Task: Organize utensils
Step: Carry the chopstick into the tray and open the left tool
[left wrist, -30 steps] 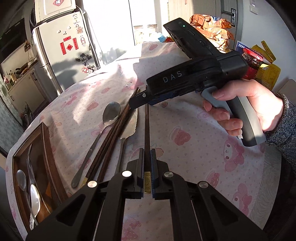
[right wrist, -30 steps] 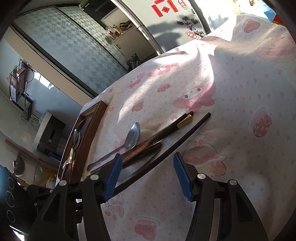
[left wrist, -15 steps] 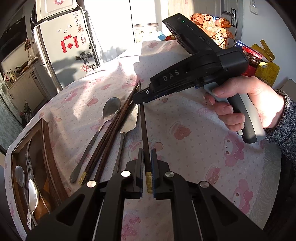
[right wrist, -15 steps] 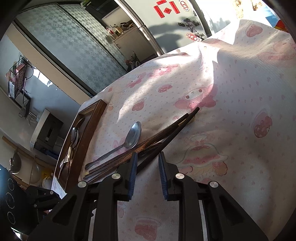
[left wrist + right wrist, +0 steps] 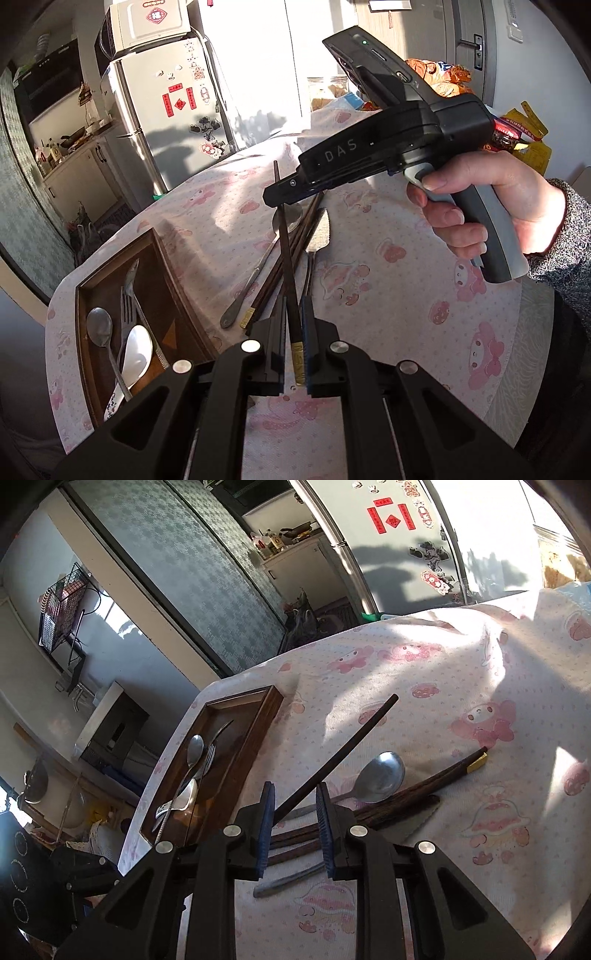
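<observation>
My left gripper (image 5: 294, 354) is shut on the gold-banded end of a dark chopstick (image 5: 286, 243) and holds it raised above the table. My right gripper (image 5: 294, 825) holds the same chopstick (image 5: 343, 749) near its thin end, its blue pads a little apart around it; it also shows in the left wrist view (image 5: 284, 192). On the pink cloth lie a steel spoon (image 5: 380, 777), more wooden chopsticks (image 5: 417, 786) and a serrated knife (image 5: 316, 240). The wooden tray (image 5: 181, 291) at left holds spoons and a fork.
A fridge (image 5: 166, 107) stands beyond the table's far edge. Snack bags and a jar (image 5: 443, 77) crowd the far right of the table. The tray (image 5: 258, 738) sits at the table's left edge, with the floor below.
The right gripper closed around the chopstick's thin end. Both grippers lifted the chopstick off the cloth and carried it left, nearer the tray.
</observation>
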Available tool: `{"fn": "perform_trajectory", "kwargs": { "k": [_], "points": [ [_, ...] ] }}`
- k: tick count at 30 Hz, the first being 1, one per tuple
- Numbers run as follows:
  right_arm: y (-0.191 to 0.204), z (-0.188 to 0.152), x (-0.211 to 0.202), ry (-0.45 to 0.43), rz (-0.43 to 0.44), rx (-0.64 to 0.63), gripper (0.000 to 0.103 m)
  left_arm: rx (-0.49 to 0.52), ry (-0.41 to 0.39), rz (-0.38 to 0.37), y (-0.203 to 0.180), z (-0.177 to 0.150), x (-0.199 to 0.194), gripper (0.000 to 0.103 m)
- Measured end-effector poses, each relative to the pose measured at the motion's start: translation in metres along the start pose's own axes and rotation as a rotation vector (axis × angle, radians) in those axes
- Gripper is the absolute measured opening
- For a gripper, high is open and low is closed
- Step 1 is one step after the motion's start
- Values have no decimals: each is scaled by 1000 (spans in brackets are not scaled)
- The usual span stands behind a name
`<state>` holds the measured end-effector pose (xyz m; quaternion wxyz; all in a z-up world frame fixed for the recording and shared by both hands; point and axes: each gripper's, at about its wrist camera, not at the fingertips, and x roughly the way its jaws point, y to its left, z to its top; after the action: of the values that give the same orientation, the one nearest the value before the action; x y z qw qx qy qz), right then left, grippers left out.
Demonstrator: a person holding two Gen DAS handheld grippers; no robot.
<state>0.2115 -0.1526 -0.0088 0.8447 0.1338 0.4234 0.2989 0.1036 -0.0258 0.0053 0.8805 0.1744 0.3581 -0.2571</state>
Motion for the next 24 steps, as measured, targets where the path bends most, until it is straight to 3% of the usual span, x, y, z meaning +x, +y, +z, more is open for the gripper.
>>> {"fn": "perform_trajectory", "kwargs": {
  "k": [9, 18, 24],
  "points": [
    [76, 14, 78, 49, 82, -55, 21, -112, -2, 118, 70, -52, -33, 8],
    [103, 32, 134, 79, 51, -83, 20, -219, 11, 163, 124, -79, -18, 8],
    [116, 29, 140, 94, 62, -123, 20, -255, 23, 176, 137, -85, -7, 7]
  ]
}}
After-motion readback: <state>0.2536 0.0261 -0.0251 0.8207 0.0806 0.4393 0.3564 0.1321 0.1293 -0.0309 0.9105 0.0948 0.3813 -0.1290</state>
